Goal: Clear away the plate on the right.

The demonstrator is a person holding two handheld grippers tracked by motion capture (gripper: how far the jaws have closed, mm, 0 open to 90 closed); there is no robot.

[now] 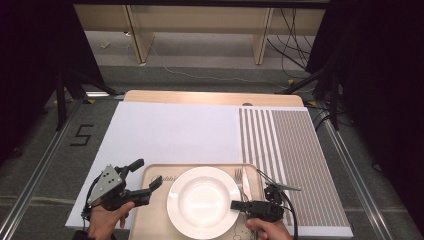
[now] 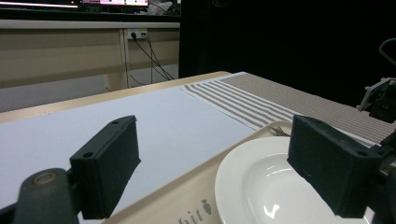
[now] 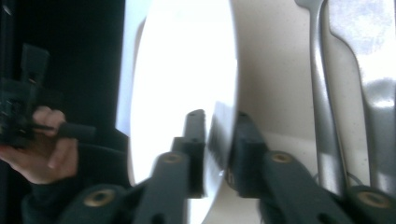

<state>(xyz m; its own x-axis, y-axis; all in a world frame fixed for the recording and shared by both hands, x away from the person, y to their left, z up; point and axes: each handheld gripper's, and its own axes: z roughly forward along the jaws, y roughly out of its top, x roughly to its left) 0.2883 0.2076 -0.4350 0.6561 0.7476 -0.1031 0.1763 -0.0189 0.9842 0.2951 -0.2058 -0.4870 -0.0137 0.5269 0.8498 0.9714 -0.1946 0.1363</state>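
Covering table (image 1: 165,96): white sheet (image 1: 170,135), striped mat (image 1: 295,160)

The left gripper (image 1: 145,175) gapes wide, angled rightward. The right gripper (image 1: 235,204) points left, jaws nearly together.

Wooden counter (image 1: 210,97) bearing a white sheet (image 1: 170,132), a striped mat (image 1: 295,160) at right, and a beige tray (image 1: 150,220) at near centre.

The round white ceramic-looking plate (image 1: 202,200) is glossy and smooth, the beige plastic-looking tray (image 1: 152,176) matt, the silver metal fork (image 3: 322,107) shiny, the striped mat (image 1: 295,160) woven cloth.
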